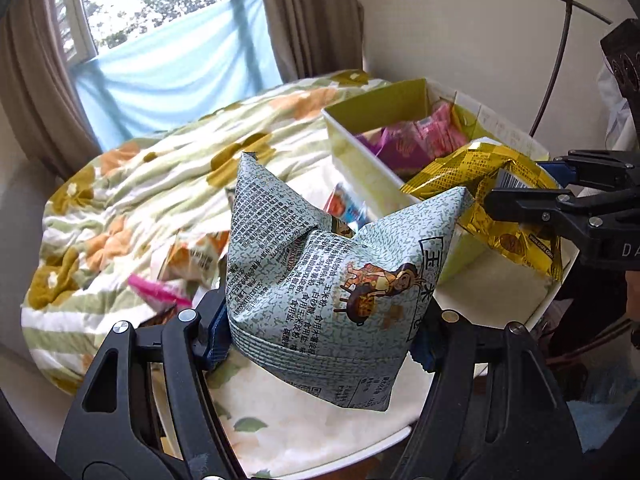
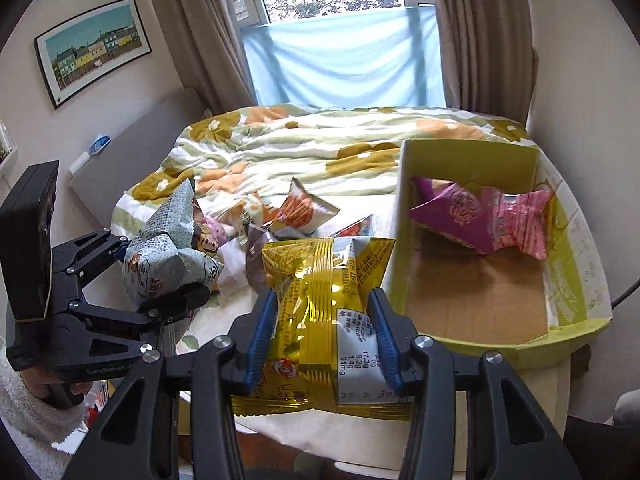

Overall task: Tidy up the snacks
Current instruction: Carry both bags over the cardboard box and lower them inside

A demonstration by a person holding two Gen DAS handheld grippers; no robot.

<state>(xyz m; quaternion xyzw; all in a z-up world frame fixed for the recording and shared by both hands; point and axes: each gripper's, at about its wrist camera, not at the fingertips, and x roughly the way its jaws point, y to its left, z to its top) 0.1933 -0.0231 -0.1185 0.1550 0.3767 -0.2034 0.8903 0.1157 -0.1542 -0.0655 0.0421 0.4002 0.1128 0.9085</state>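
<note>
Your left gripper (image 1: pixel 324 320) is clamped across the lower body of the grey-green printed snack bag (image 1: pixel 320 280); your right gripper (image 2: pixel 324 340) pinches the gold foil snack packet (image 2: pixel 320 300) at its waist. Both packs hang clear of the floral bedspread (image 2: pixel 300 148), beside the green cardboard box (image 2: pixel 472 152), which already holds pink and purple packets (image 2: pixel 480 216). Judgement: both are light, air-puffed, with slick film and crushable contents. Grip mid-body or on the crimped seam, with modest pressure only.
</note>
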